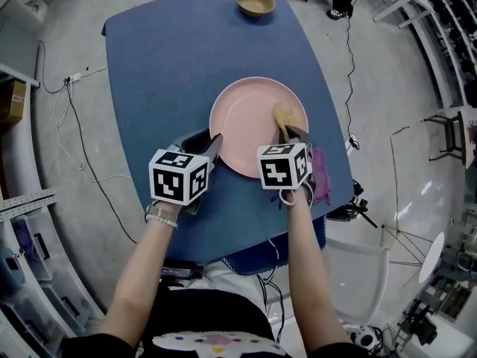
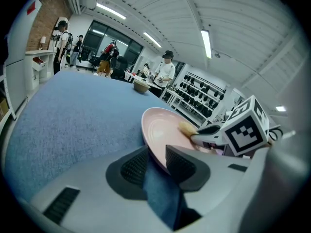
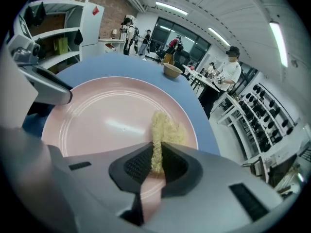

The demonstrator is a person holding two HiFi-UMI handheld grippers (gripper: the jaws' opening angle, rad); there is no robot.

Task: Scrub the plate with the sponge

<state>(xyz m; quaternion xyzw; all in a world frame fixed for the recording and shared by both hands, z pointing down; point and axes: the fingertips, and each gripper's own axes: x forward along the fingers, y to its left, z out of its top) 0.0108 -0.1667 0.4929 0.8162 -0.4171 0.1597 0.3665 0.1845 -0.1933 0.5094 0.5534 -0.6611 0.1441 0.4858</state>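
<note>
The right tool (image 1: 293, 134) pinches the sponge (image 1: 282, 116) onto the plate (image 1: 242, 121), while the left tool (image 1: 211, 146), jaws wide, straddles its edge, seemingly to steady it.

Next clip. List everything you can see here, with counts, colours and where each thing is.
table: one, blue, middle of the head view
plate: one, pink, near side of the table, rim between the left jaws
sponge: one, yellowish, on the plate's right part, in the right jaws
bowl: one, tan, far edge of the table
purple item: one, kind unclear, table's near right edge
cables: several, white and black, floor either side of the table
left gripper: one, grey, open around the plate's rim
right gripper: one, grey, shut on the sponge
</note>
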